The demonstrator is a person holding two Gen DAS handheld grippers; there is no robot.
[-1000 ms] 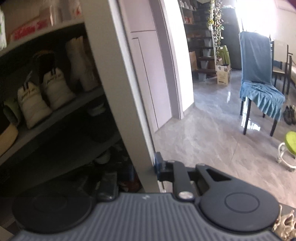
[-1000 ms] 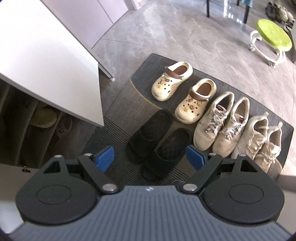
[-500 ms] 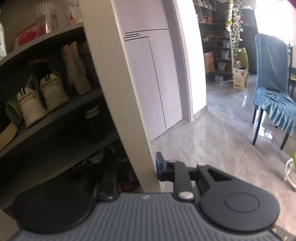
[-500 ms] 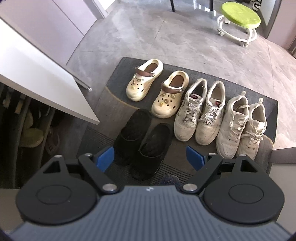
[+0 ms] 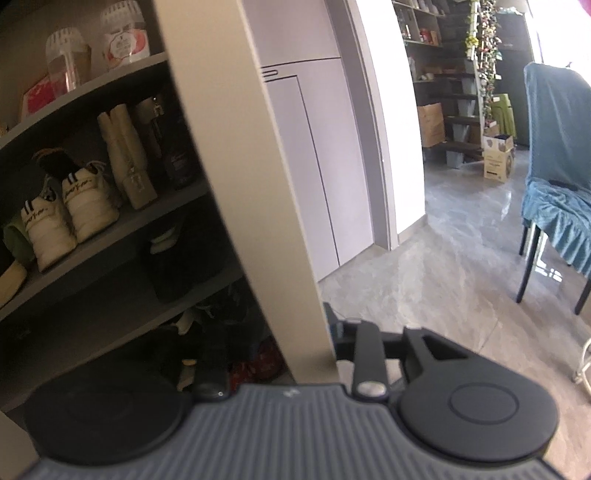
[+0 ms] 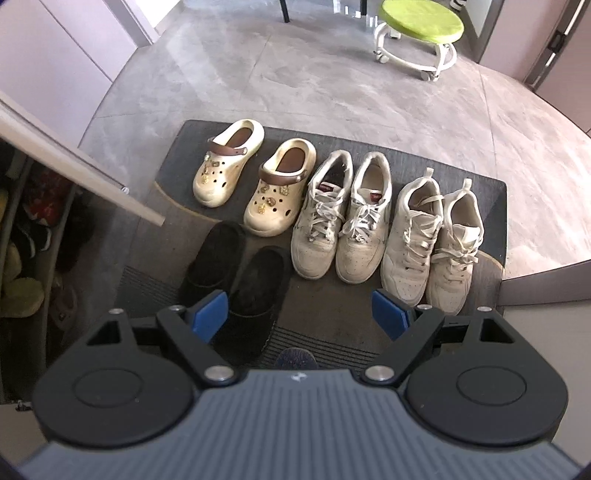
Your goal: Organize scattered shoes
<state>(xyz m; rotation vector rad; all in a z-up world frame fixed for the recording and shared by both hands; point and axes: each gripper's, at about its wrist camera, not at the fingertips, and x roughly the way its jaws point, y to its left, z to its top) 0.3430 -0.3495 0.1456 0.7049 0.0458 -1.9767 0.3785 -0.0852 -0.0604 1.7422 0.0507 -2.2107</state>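
On a dark mat (image 6: 406, 155) stand four neat pairs: cream clogs (image 6: 229, 170), black slippers (image 6: 255, 291), worn white sneakers (image 6: 319, 221) and whiter sneakers (image 6: 413, 236). My right gripper (image 6: 301, 314) hangs open above the mat's near edge, over the slippers, with nothing between its blue pads. In the left wrist view my left gripper (image 5: 295, 332) is clamped on the edge of the shoe cabinet door (image 5: 236, 147); its right pad presses the door's face and its left finger is lost in the dark behind it. White sneakers (image 5: 88, 199) and beige boots (image 5: 129, 162) sit on the cabinet shelves.
The open cabinet door (image 6: 74, 162) juts out left of the mat, with shoes piled on the low shelves behind it. A green wheeled stool (image 6: 421, 18) stands beyond the mat. A chair with a blue cover (image 5: 554, 177) stands on the grey tile floor.
The left gripper has swung along with the door, so the shelves look nearer and the chair has slid right. The right gripper's view has shifted so the mat sits centred.
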